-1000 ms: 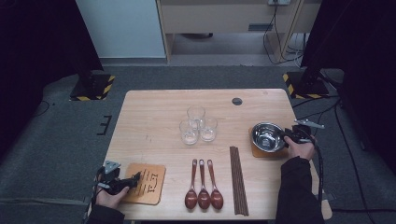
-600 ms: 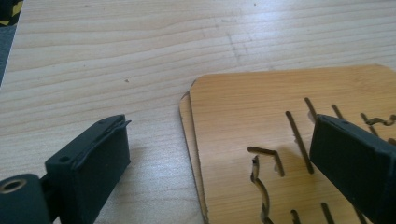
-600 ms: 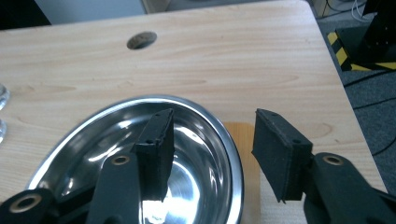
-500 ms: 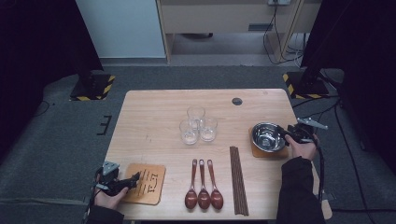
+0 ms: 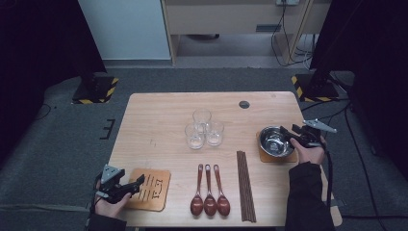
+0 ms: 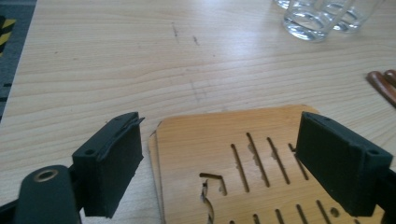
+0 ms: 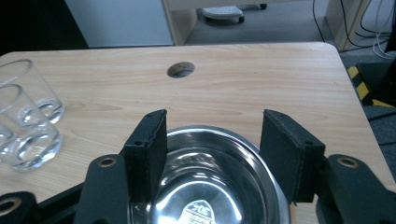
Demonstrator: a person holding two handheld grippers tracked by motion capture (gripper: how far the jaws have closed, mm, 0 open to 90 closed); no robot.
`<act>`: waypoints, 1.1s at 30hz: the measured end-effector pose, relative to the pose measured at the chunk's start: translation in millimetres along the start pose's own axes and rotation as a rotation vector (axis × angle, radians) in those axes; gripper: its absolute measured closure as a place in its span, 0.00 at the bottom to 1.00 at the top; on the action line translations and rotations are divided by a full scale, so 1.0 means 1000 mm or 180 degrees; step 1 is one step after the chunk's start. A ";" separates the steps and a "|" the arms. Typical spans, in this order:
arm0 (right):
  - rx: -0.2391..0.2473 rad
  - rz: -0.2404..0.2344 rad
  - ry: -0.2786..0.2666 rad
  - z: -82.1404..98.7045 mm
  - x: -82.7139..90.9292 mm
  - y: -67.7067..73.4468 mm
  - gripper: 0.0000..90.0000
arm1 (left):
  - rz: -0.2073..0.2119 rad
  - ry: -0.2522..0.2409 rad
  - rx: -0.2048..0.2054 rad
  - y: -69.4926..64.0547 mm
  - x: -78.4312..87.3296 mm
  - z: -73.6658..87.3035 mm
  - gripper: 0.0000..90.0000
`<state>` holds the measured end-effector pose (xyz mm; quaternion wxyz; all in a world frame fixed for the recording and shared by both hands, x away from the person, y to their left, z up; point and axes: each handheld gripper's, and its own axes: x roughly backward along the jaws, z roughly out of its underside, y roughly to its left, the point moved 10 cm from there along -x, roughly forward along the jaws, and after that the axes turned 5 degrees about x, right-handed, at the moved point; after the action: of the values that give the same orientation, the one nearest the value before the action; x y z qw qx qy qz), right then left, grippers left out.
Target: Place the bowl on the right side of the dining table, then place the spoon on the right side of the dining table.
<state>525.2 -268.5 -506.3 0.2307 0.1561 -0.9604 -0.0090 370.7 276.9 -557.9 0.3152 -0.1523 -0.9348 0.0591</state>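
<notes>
Evidently the left gripper (image 5: pixel 137 183), jaws just narrowing but gaping over the slotted wooden coaster (image 6: pixel 243 163) at the surface's near-left corner, must pinch it next, while the right gripper (image 5: pixel 287 135), just widening, straddles the steel bowl (image 7: pixel 210 182), gripping nothing

Three glasses (image 5: pixel 204 128) are sitting bunched together mid-table (image 5: pixel 159 115), with three spoons (image 5: pixel 210 191) lying side by side in front of them and chopsticks (image 5: pixel 245 185) just to their right. The bowl (image 5: pixel 275 141) is sitting on a coaster (image 5: pixel 263 155) at the right edge, and another coaster (image 5: pixel 150 189) is lying at the front left corner.
</notes>
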 end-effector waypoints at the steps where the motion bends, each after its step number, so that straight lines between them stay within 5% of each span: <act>1: 0.0007 -0.0023 -0.0029 -0.003 0.002 0.002 0.46 | 0.0005 -0.0010 -0.0012 -0.001 0.001 -0.001 0.15; 15: 0.0096 -0.0168 -0.0114 -0.010 0.015 0.024 0.43 | 0.0177 -0.0169 -0.0153 -0.024 0.008 -0.023 0.18; 27: 0.0178 -0.0331 -0.0132 -0.007 0.020 0.048 0.42 | 0.0305 -0.0174 -0.0399 -0.057 0.000 -0.032 0.21; 33: 0.0231 -0.0406 -0.0151 -0.008 0.023 0.060 0.42 | 0.0435 -0.0194 -0.0409 -0.072 -0.003 -0.039 0.21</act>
<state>491.5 -218.1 -483.3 0.2010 0.2250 -0.9534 0.0074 378.3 208.0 -513.5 0.2714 -0.2338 -0.9333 0.0249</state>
